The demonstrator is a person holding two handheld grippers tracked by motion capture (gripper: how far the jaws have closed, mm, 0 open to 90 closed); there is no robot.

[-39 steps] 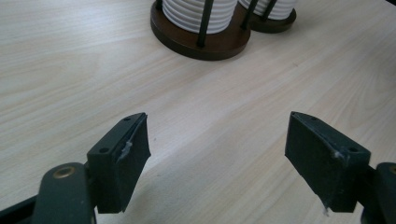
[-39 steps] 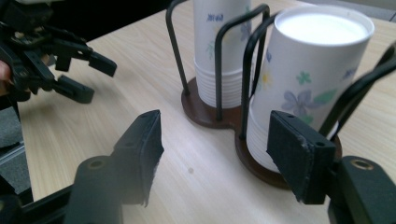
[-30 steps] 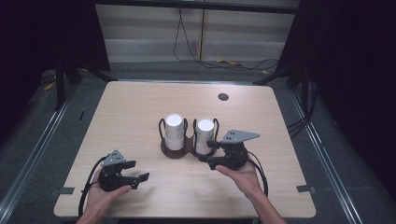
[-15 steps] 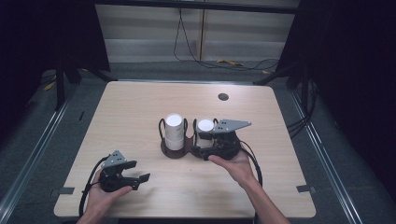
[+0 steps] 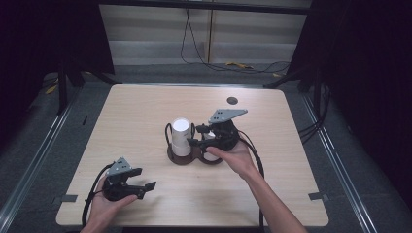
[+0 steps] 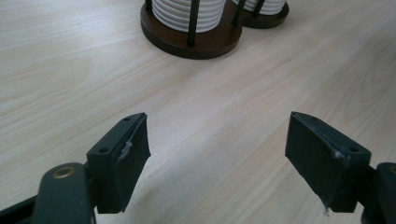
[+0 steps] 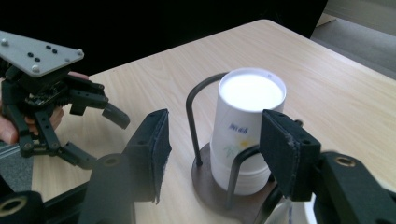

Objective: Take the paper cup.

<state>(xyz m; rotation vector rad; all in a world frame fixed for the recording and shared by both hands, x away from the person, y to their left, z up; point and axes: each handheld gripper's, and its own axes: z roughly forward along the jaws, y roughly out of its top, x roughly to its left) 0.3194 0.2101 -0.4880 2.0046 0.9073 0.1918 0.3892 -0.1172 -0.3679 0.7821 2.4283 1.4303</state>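
High view first: two stacks of white paper cups sit side by side mid-table, each in its own little wire holder with a dark round base. The left cup stack (image 5: pixel 180 137) stands tall and easy to see. The right cup stack (image 5: pixel 209 137) is mostly hidden, because the right gripper (image 5: pixel 198 142) sits right over it with its grey plate on top, the person's right hand (image 5: pixel 233 156) coming in from behind it.

From the right gripper view, its two black jaws are spread wide with nothing between the pads. Just ahead of them stands the left cup stack (image 7: pixel 245 135), with the holder's dark wire loops (image 7: pixel 198 114) arching round it and the round base (image 7: pixel 219 191) underneath. I can't tell whether the pads touch anything on the nearer stack, since it's barely peeking in at the bottom edge.

Left gripper (image 5: pixel 146 186) is well apart from all that, down near the person's edge of the wooden table (image 5: pixel 145 111), held low in the left hand (image 5: pixel 104 206). Its jaws are also gaping, bare tabletop between them. In the left gripper view, both holder bases sit well ahead, the nearer one (image 6: pixel 191 39) straight in front.
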